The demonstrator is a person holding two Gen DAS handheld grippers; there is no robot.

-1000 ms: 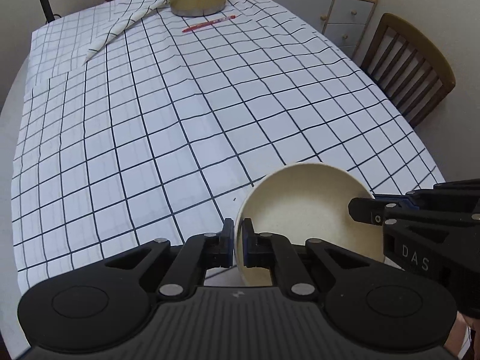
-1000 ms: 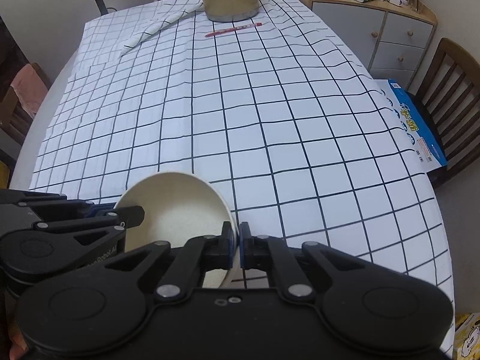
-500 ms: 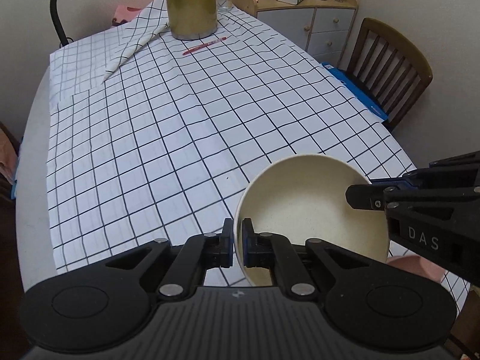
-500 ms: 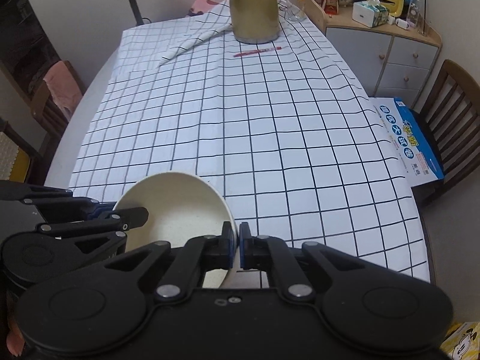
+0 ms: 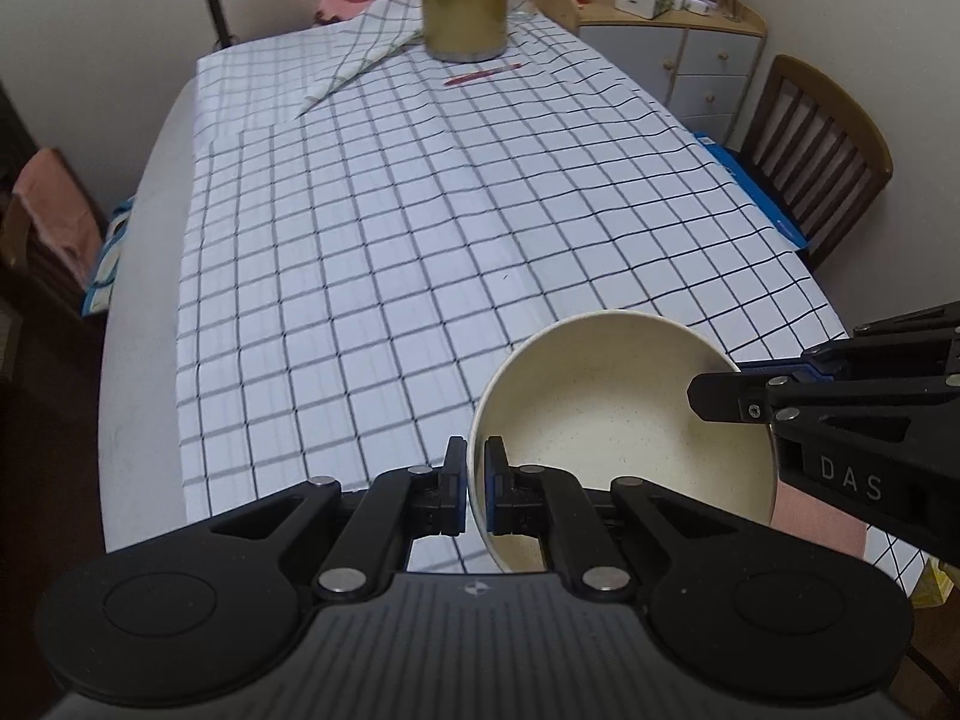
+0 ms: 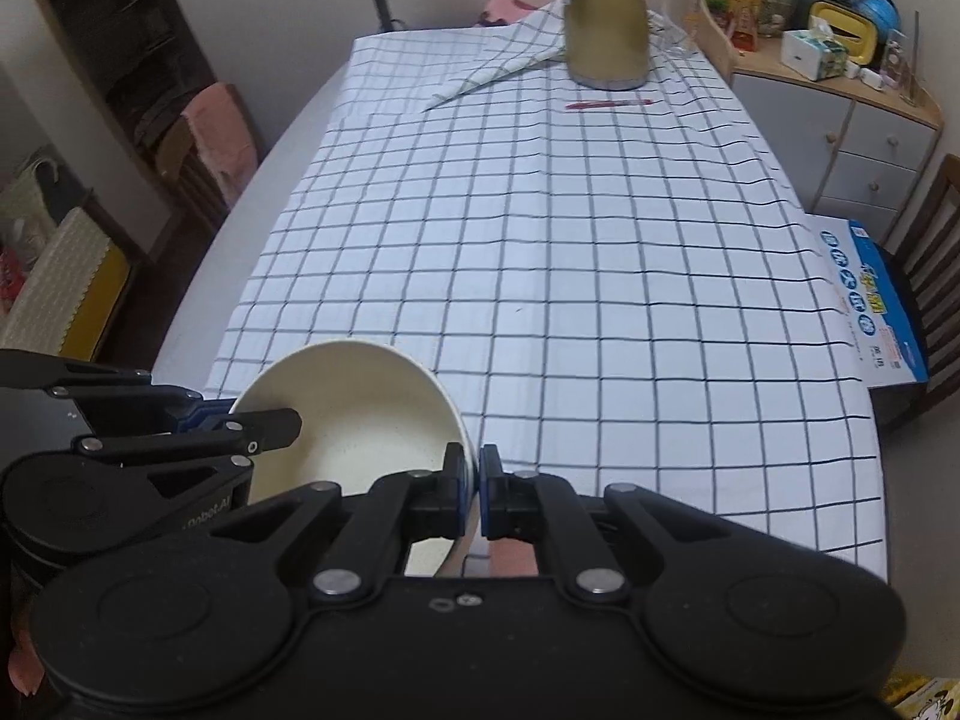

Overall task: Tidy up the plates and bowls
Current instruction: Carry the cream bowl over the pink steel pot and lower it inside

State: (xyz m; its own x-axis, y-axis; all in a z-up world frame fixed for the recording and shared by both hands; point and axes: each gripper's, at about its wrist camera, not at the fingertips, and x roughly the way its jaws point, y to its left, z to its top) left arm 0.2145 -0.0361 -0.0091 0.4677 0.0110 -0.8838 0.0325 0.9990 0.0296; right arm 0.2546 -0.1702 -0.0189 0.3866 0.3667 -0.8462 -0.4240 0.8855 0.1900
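Left wrist view: left gripper [image 5: 475, 483] pinches left rim of cream bowl [image 5: 612, 414], held above checked tablecloth [image 5: 420, 228] near edge.
Right wrist view: right gripper [image 6: 472, 489] clamps bowl's [image 6: 354, 414] right rim; gold kettle [image 6: 606, 30] and red pen [image 6: 607, 103] at far end.

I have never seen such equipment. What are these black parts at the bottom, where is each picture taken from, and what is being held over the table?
No robot here: a person holds a two-finger tool in each hand, each carrying a camera looking forward along its fingers. One picture comes from the left tool, the other from the right tool. Both tools pinch the rim of one cream bowl, on opposite sides. Beyond lies a checked tablecloth, bearing a gold jug and a red pen at its far end.
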